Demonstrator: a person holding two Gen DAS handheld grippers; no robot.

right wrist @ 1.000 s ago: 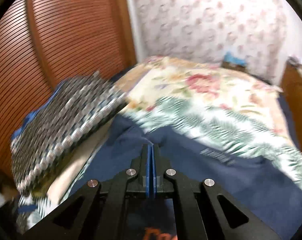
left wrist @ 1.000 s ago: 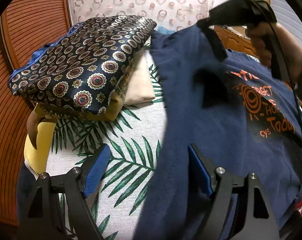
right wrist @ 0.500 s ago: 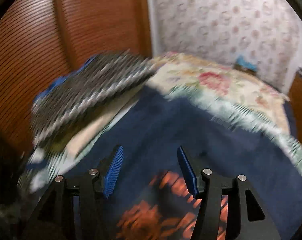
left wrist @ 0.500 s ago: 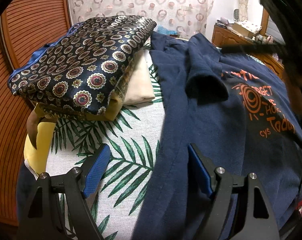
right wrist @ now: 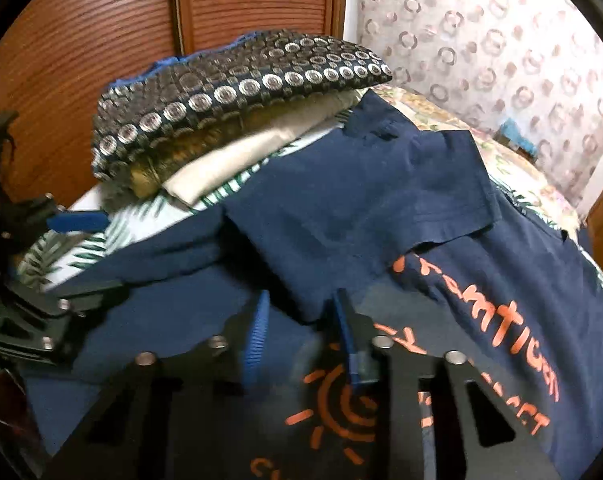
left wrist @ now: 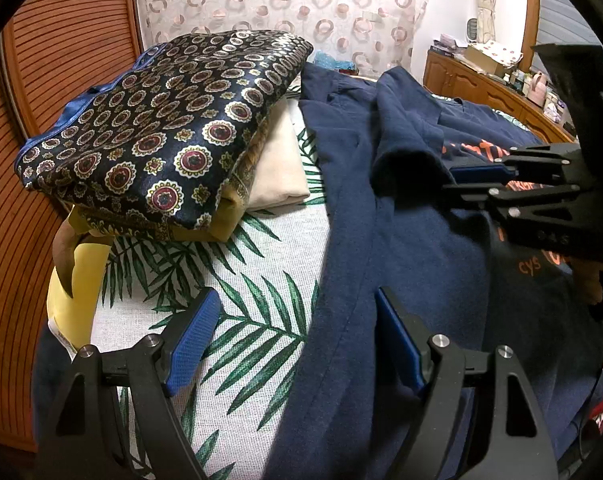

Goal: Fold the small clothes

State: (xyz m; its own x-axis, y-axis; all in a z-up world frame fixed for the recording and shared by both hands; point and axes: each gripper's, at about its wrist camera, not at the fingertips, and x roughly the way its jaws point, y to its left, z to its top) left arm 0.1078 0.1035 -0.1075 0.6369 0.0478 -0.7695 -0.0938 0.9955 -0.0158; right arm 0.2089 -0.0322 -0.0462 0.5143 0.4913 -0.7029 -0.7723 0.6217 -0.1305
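A navy T-shirt (left wrist: 401, 264) with an orange print (right wrist: 501, 336) lies on the leaf-patterned bedsheet (left wrist: 221, 280). Its sleeve (right wrist: 361, 216) is folded in over the chest. My left gripper (left wrist: 297, 340) stands open and still; the shirt's side edge lies between its jaws, untouched by the pads. In the right wrist view it shows at the left (right wrist: 81, 260). My right gripper (right wrist: 301, 320) hovers low over the chest with its jaws closing. The sleeve's lower corner lies between them, and a gap still shows. From the left wrist view it reaches in from the right (left wrist: 453, 180).
A stack of folded clothes (left wrist: 161, 128) sits left of the shirt: patterned satin on top, cream cloth (left wrist: 277, 172) below. A yellow cloth (left wrist: 73, 288) hangs off the bed's edge. A slatted wooden door (right wrist: 81, 40) is behind the stack, and a cluttered dresser (left wrist: 481, 80) at the far right.
The right gripper let go of the lifted sleeve, which now lies folded on the chest. It came down onto the shirt, opened wide, then narrowed. The left gripper has not moved.
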